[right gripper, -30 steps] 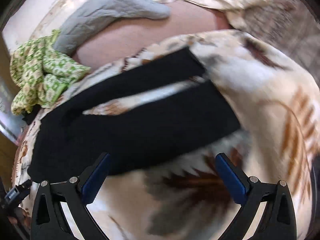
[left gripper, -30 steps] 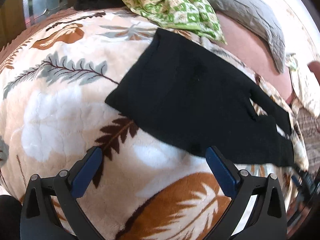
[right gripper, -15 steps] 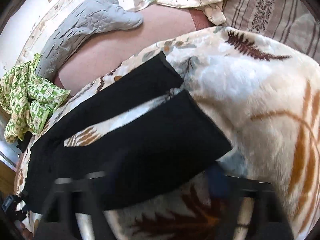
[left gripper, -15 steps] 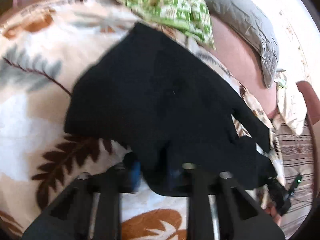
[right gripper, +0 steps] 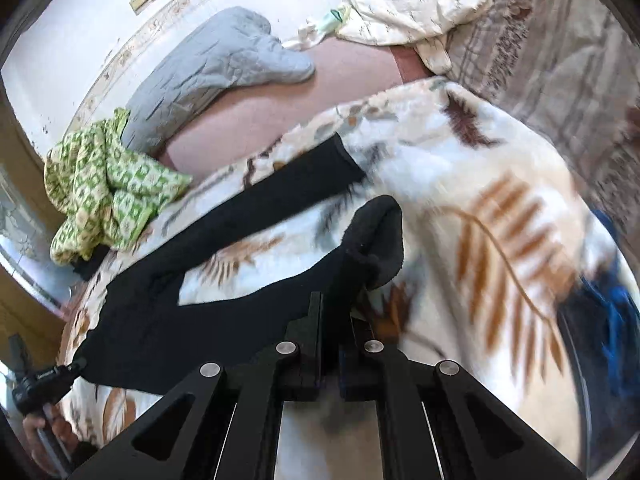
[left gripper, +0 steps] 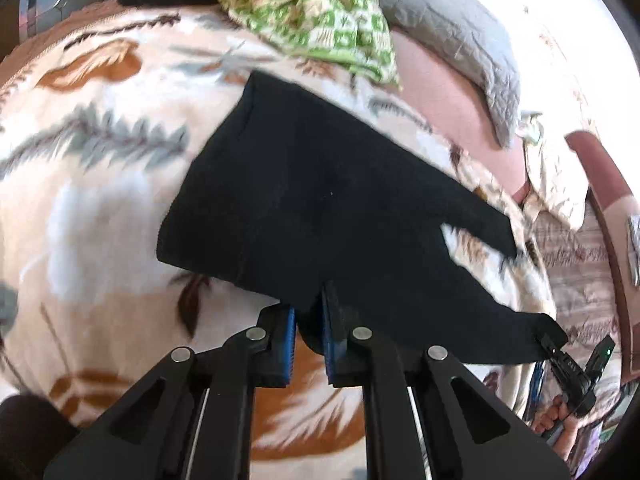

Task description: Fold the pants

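Black pants [left gripper: 320,200] lie spread on a leaf-patterned blanket [left gripper: 100,200]. In the left wrist view my left gripper [left gripper: 310,300] is closing on the near edge of the waist end, with the fabric pinched between its blue pads. In the right wrist view my right gripper [right gripper: 336,304] is shut on the near leg of the pants [right gripper: 240,248], close to the hem. The hem [right gripper: 380,232] curls up off the blanket. The far leg lies flat. Each view shows the other gripper small at the pants' far corner.
A green patterned cloth [left gripper: 312,12] and a grey quilt [left gripper: 460,40] lie beyond the pants. A cream cloth [right gripper: 412,0] sits at the far right of the bed. A hand [right gripper: 44,428] shows at the lower left of the right wrist view.
Both grippers went from wide open to closed on the pants' near edge. The near leg's hem has lifted off the blanket, and the waist edge has risen.
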Available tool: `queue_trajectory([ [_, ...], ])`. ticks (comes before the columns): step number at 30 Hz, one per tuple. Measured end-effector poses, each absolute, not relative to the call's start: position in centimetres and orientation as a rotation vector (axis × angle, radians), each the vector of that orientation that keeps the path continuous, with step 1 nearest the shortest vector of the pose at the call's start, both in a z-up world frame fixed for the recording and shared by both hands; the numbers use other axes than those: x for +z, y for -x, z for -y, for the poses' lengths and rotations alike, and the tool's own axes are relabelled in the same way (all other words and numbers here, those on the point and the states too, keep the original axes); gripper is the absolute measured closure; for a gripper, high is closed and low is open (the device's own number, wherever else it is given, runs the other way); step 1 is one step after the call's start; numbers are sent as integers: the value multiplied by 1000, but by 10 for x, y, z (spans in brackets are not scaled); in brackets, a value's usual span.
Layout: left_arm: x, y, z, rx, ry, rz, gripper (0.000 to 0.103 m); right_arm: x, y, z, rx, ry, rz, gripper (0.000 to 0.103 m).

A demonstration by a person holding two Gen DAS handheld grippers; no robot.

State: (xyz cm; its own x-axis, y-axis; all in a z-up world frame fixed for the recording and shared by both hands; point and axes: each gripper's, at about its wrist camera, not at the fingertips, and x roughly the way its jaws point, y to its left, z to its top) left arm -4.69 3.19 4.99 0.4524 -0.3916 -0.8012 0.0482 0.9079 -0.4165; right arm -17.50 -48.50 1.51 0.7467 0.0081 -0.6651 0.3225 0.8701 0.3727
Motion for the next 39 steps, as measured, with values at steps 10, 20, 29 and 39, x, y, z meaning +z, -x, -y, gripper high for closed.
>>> queue_trajectory([
  [10, 58, 72, -66, -130, 230, -1051, 85, -13, 172, 468, -362, -301, -868, 64],
  [20, 78, 65, -47, -122, 189, -970, 48, 29, 161, 396, -87, -303, -749, 44],
  [29, 47, 51, -21, -86, 123, -1000, 47, 4, 117, 297, 146, -228, -823, 44],
  [39, 36, 42, -19, -91, 95, -1021, 29, -20, 89, 271, 208, -163, -914, 44],
])
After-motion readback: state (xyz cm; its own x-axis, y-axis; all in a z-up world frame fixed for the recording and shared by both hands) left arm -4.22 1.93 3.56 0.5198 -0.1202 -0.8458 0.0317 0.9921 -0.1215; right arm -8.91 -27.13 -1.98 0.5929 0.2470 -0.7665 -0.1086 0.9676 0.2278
